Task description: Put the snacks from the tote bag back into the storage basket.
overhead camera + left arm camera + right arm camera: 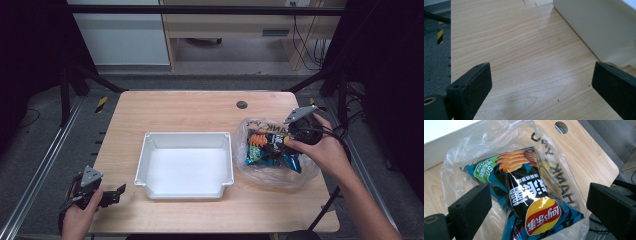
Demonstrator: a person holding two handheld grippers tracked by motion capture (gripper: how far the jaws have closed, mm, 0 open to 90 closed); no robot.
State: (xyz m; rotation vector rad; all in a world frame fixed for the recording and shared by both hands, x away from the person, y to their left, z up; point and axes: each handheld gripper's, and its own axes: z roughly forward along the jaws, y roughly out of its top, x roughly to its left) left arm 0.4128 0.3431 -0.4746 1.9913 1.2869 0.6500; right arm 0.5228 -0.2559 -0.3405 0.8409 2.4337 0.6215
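A light wooden table (200, 107) with rounded corners carries everything here; its grain runs across its width, and a small dark round hole (242, 104) sits near the far edge, right of centre. Directly on the wood, about in the middle, stands a white rectangular tray (184, 188) — shallow and rimmed. Just to the right of it lies a clear plastic bag (305, 175) with black lettering, crumpled flat on the top, close beside the tray's right wall. Inside it a dark blue-and-black chip packet (529, 192) lies flat — so the packet rests on the bag's film, not on the wood.
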